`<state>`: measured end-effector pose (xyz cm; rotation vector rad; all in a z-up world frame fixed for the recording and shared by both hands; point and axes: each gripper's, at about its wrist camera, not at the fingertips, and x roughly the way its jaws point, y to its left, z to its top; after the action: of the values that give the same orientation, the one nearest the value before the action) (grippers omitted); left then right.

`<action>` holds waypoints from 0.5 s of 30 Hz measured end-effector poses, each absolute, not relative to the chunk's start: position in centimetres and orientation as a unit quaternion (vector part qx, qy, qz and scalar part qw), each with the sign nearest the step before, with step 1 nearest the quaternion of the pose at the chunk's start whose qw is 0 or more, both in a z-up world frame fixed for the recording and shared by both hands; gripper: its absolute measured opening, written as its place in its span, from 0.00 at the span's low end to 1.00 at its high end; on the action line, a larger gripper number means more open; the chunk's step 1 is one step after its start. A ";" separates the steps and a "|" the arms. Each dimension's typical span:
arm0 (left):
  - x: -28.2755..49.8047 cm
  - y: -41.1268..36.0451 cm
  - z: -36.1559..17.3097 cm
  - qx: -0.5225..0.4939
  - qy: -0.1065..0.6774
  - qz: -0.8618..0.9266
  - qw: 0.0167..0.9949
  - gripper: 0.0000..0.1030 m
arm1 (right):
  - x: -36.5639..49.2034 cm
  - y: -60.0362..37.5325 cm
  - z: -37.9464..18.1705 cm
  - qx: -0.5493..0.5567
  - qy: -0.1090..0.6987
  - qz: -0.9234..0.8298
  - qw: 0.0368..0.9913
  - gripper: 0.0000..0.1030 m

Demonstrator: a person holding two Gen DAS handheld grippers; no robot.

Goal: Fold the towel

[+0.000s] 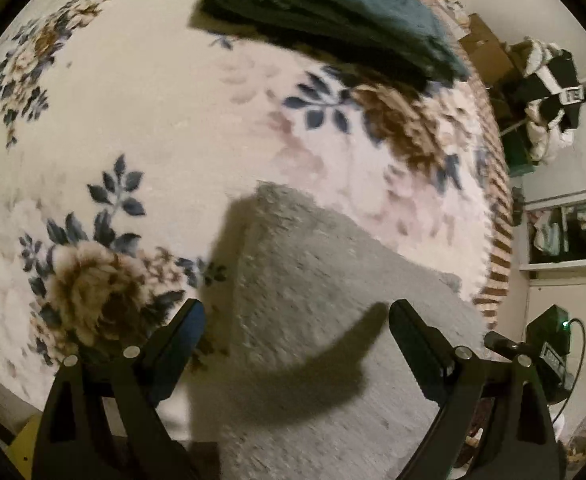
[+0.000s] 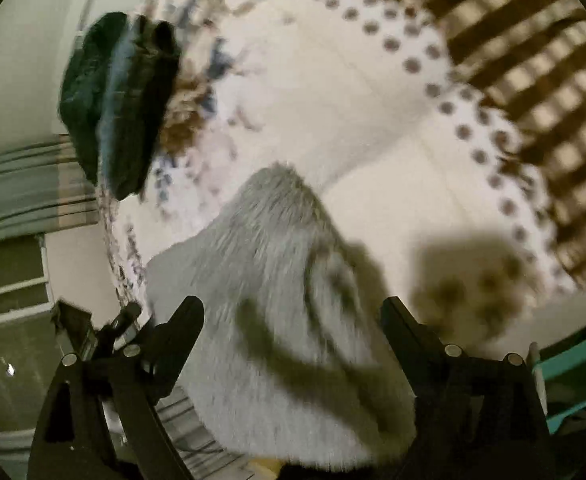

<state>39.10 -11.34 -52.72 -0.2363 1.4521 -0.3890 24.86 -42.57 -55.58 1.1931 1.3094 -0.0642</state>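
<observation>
A grey fluffy towel lies folded on a floral blanket, directly ahead of my left gripper, whose black fingers stand wide apart above it with nothing between them. The right wrist view shows the same grey towel from the other side, one corner pointing away. My right gripper is open too, its fingers spread over the towel without pinching it. A dark green folded towel sits further back on the blanket, and this dark green towel appears at the upper left in the right wrist view.
The blanket's brown striped edge runs along the right. Beyond it are boxes and clothes and a shelf. A brown checked cloth lies past the dotted border. A teal object sits at the lower right.
</observation>
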 end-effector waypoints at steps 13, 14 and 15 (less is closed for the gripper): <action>41.7 -12.1 -56.8 -0.125 0.687 -0.168 0.696 0.92 | 29.5 -43.1 -55.5 0.406 0.566 -0.092 0.712 0.29; 41.5 -11.9 -56.4 -0.128 0.685 -0.170 0.696 0.92 | 29.2 -43.3 -56.4 0.400 0.587 -0.085 0.698 0.33; 41.1 -11.5 -55.7 -0.129 0.681 -0.172 0.700 0.92 | 29.1 -43.5 -56.9 0.414 0.589 -0.081 0.689 0.50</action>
<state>41.11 -11.51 -55.71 -0.2865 1.5165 -0.3833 29.05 -43.45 -56.89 0.9254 1.3185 -0.1806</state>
